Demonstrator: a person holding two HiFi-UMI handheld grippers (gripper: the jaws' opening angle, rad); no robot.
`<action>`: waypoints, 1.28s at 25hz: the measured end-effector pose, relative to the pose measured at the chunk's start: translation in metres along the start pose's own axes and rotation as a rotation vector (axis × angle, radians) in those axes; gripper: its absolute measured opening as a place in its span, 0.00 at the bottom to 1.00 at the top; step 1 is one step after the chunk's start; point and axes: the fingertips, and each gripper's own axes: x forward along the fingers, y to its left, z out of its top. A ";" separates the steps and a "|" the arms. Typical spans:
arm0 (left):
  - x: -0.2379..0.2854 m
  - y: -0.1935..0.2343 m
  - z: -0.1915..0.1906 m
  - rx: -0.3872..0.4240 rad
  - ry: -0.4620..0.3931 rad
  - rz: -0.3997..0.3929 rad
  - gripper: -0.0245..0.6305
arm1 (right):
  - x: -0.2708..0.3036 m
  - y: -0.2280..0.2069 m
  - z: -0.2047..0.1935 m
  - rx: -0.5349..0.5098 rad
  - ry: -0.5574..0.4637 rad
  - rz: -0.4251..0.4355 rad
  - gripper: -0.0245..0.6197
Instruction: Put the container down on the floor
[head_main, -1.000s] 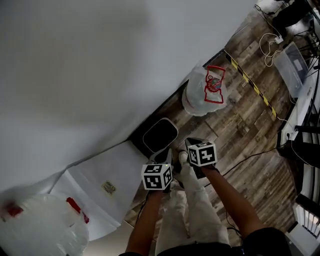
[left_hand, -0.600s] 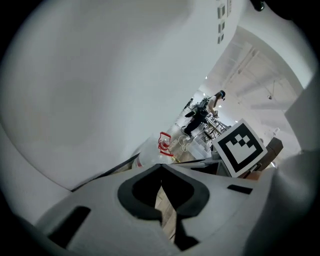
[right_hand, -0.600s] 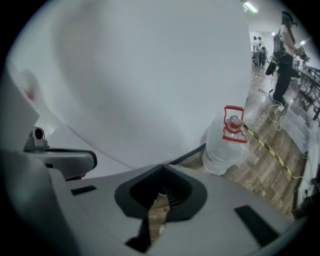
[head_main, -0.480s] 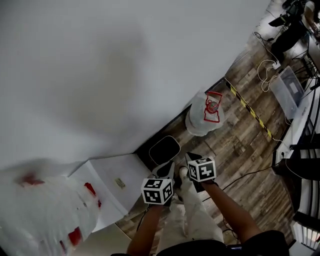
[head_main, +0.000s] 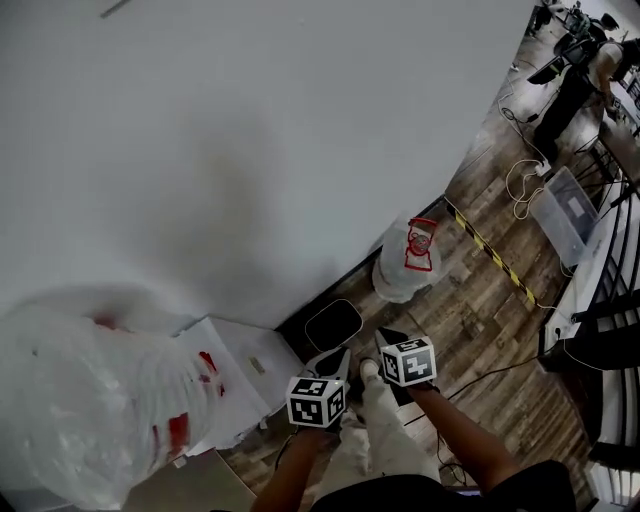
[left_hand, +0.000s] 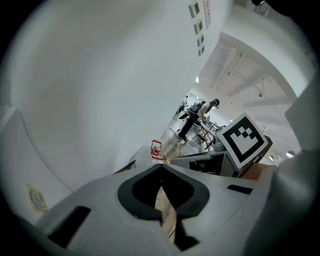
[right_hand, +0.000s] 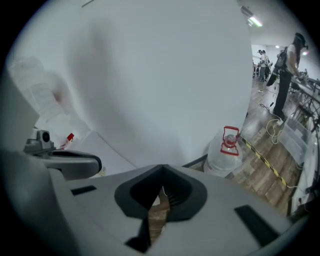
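So: container (head_main: 405, 265) upright on floor (head_main: 480, 300), ctr-right, long axis vertical, neck up; L hand-held gripper (left_hand: 161, 166) & R hand-held gripper (right_hand: 162, 168) pressed together, empty.

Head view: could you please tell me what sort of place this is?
Probably a lab or workshop: hazard tape on the wood-look floor, loose cables, and a big water jug by the white wall.

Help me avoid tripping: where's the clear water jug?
Head view, right of centre: the water jug stands on the wood floor beside the white wall, just beyond the black container.
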 end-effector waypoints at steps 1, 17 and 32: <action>-0.007 -0.004 0.004 0.007 -0.010 -0.004 0.06 | -0.006 0.004 0.003 0.000 -0.009 0.001 0.08; -0.114 -0.034 0.052 0.060 -0.177 0.016 0.06 | -0.098 0.094 0.037 -0.076 -0.146 0.050 0.08; -0.179 -0.079 0.080 0.190 -0.300 0.031 0.06 | -0.178 0.140 0.068 -0.130 -0.328 0.100 0.09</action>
